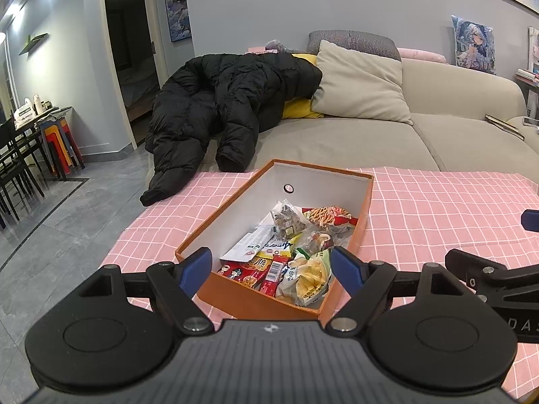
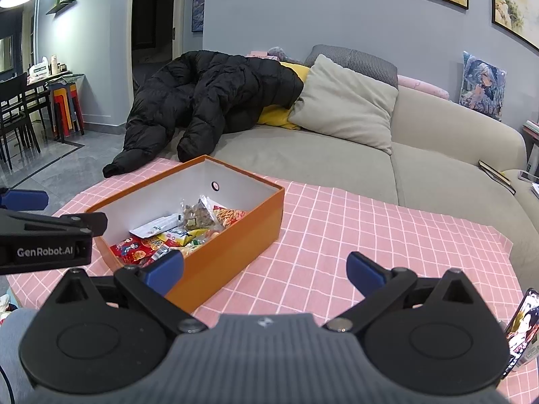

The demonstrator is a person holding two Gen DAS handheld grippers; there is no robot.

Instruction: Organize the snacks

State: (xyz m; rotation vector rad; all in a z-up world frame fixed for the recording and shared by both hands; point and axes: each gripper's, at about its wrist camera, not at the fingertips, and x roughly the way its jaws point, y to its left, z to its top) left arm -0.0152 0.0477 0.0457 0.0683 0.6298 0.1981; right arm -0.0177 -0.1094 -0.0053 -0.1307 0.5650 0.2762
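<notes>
A grey sofa (image 2: 337, 155) with a black puffer jacket (image 2: 202, 101) fills the background. In front of it the tabletop (image 2: 370, 235) carries a pink checked cloth and 1 orange box (image 2: 232, 235), open at the top. The snacks (image 1: 286, 252) already lie heaped in the box's near half; its far half shows bare white floor. No packet is visible on the cloth outside the box, so the sorting looks close to done.

The left hand-held gripper (image 1: 271, 266) hangs over the box's near end, its jaws wide and holding nothing. The right hand-held gripper (image 2: 266, 272) sits just beside the box's right wall, jaws likewise wide and empty.

To tidy further, I would lower the left one straight onto a single packet, pinch an edge rather than the puffed middle, and move it toward the bare half.

Readable writing: "GenRobot.AI" on the left unit's side; the packets carry Chinese print too small to read.
</notes>
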